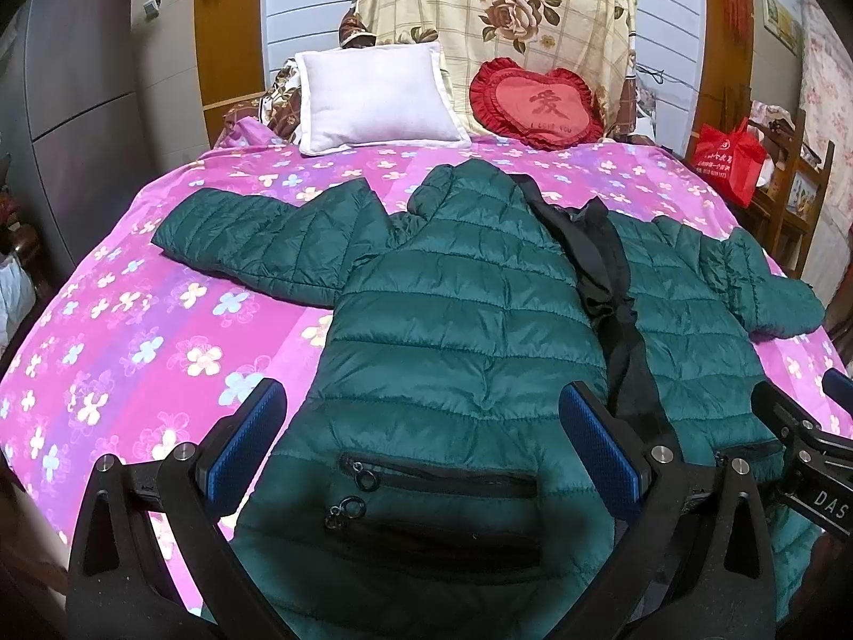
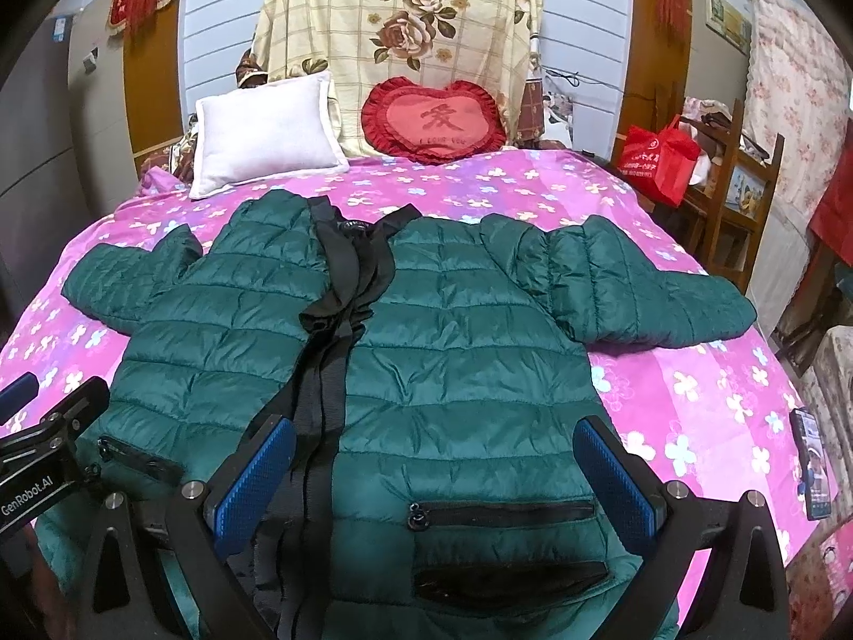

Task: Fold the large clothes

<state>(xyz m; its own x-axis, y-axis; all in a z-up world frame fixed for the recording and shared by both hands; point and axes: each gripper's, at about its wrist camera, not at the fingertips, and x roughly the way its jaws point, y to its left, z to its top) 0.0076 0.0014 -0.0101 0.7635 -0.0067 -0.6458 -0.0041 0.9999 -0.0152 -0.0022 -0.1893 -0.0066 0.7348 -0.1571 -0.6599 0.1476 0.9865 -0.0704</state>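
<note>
A dark green quilted puffer jacket (image 1: 469, 309) lies front-up on the pink flowered bed sheet (image 1: 133, 330), sleeves spread to both sides, black zipper band down its middle. It also shows in the right wrist view (image 2: 458, 352). My left gripper (image 1: 421, 426) is open and empty, its blue pads above the jacket's left front panel near a zip pocket (image 1: 432, 480). My right gripper (image 2: 437, 464) is open and empty above the right front panel near the other pocket (image 2: 501, 512). Each gripper appears at the edge of the other's view.
A white pillow (image 1: 373, 96) and a red heart cushion (image 1: 538, 104) sit at the head of the bed against a floral cover. A red bag (image 1: 730, 160) hangs on wooden furniture at the right. A phone (image 2: 813, 469) lies at the bed's right edge.
</note>
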